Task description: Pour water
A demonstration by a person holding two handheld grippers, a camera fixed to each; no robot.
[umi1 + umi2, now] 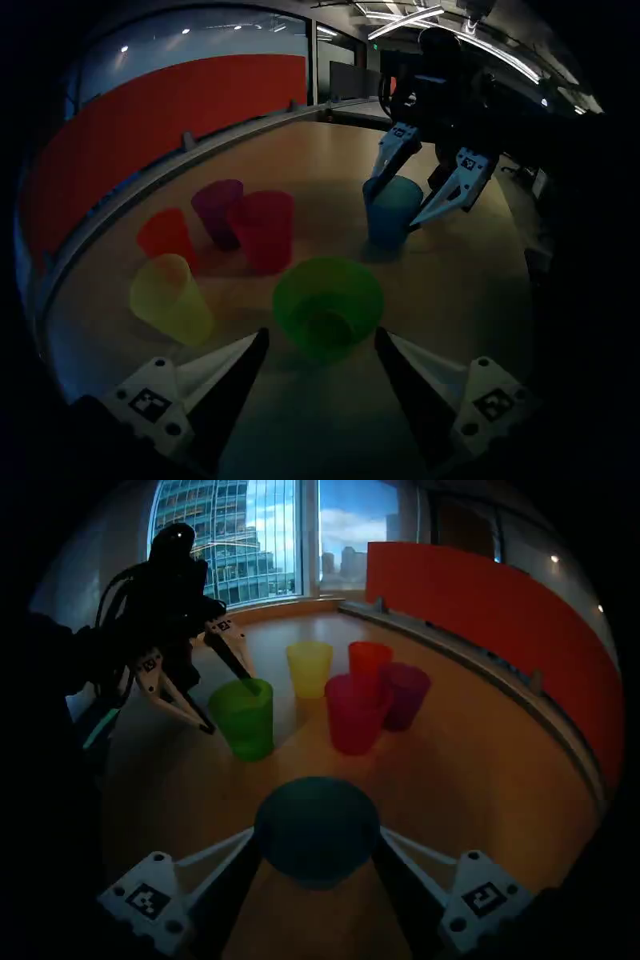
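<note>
A green cup (pixel 326 308) stands on the wooden table just beyond my left gripper (pixel 321 342), whose fingers are open and flank its near side without pressing it. In the right gripper view the same green cup (pixel 244 718) sits between the left gripper (pixel 232 706) fingers. A blue cup (pixel 318 828) fills the gap of my right gripper (pixel 318 836), and both fingers meet its sides. Across the table, the blue cup (pixel 394 210) stands upright, with the right gripper (pixel 391 206) closed around it. I cannot see any water.
A yellow cup (pixel 170 298), a red-orange cup (pixel 166 234), a purple cup (pixel 219 210) and a crimson cup (pixel 266 230) cluster left of the green one. A red wall panel (pixel 160 120) runs behind the table's raised far edge (pixel 136 196). Windows (pixel 240 536) lie behind the left gripper.
</note>
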